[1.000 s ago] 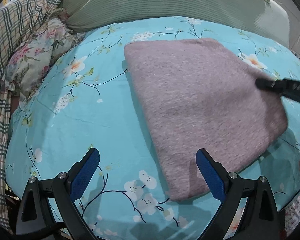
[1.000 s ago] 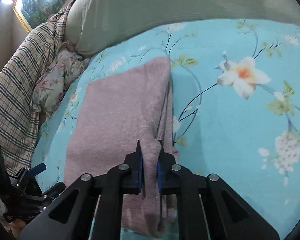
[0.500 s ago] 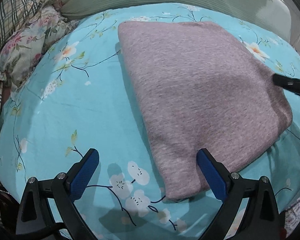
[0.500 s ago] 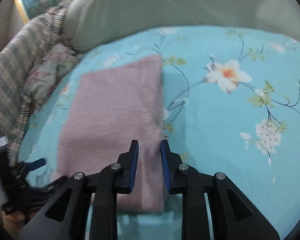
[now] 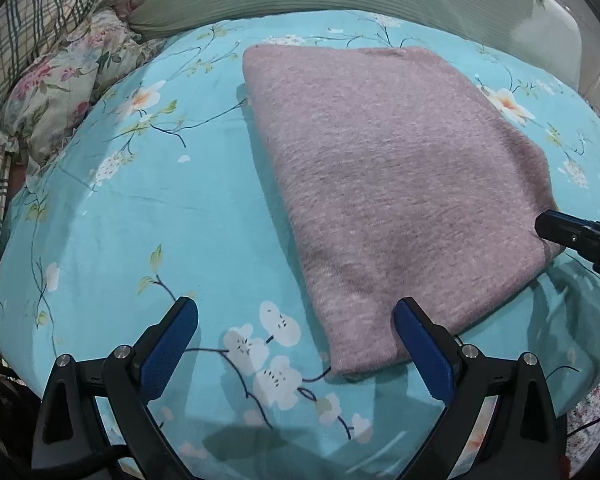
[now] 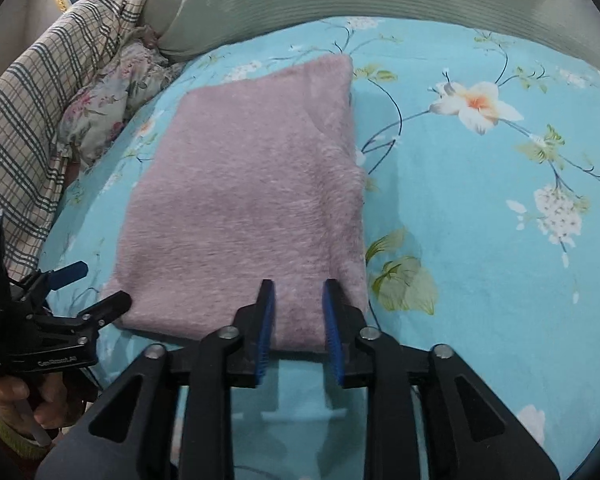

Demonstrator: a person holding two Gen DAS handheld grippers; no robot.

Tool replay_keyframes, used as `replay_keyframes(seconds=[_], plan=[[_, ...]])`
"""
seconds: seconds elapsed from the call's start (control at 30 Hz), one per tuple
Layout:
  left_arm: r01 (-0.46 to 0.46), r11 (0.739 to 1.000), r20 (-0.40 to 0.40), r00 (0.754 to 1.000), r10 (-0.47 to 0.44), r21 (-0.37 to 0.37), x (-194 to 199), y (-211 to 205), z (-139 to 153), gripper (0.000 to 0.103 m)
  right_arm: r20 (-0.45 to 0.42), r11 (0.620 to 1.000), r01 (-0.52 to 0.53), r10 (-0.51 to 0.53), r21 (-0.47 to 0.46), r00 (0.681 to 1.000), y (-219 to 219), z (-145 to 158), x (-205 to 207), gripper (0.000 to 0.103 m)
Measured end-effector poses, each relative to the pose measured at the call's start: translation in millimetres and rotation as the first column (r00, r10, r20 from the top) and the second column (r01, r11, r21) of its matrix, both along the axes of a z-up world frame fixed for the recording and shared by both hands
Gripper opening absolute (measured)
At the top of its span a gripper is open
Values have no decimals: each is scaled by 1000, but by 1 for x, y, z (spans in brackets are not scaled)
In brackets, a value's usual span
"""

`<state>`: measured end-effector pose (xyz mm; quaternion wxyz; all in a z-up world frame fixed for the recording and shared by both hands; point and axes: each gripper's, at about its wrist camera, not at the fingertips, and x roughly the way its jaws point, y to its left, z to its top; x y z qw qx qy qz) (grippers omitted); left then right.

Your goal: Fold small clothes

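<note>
The folded mauve garment (image 6: 244, 200) lies flat mid-frame on the turquoise floral sheet (image 6: 480, 240). My right gripper (image 6: 296, 312) sits at its near edge, jaws opening, pads clear of the cloth. My left gripper (image 5: 296, 344) gapes wide at lower frame, holding nothing, its right finger beside the garment's near corner.

Right gripper (image 6: 298, 294) bottom centre, my jaws opening over near edge of folded mauve fleece garment (image 6: 252, 196), pads not pressing it | garment flat on turquoise floral sheet (image 6: 480, 240) | left gripper (image 6: 96, 288) lower left, spread wide at garment's corner
</note>
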<state>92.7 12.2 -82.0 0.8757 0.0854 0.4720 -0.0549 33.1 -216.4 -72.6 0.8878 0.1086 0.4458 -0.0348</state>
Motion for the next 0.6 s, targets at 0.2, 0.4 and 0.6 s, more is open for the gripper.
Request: replay_keyframes(seconds=[0.2,0.4,0.6], plan=[[0,1000,25,1000,0,5,-20,0,12,99,44,999,-47,48,-23,998,24,20,-20,59],[-4,1000,38,999,4,11,-40,5,21,99,53,994,-86,89,-62,995,41,25,-37,76],[-9,999,62,998,7,35,-61,9,25,99,29,992,-106,108,-64,994,45,19,-53,80]])
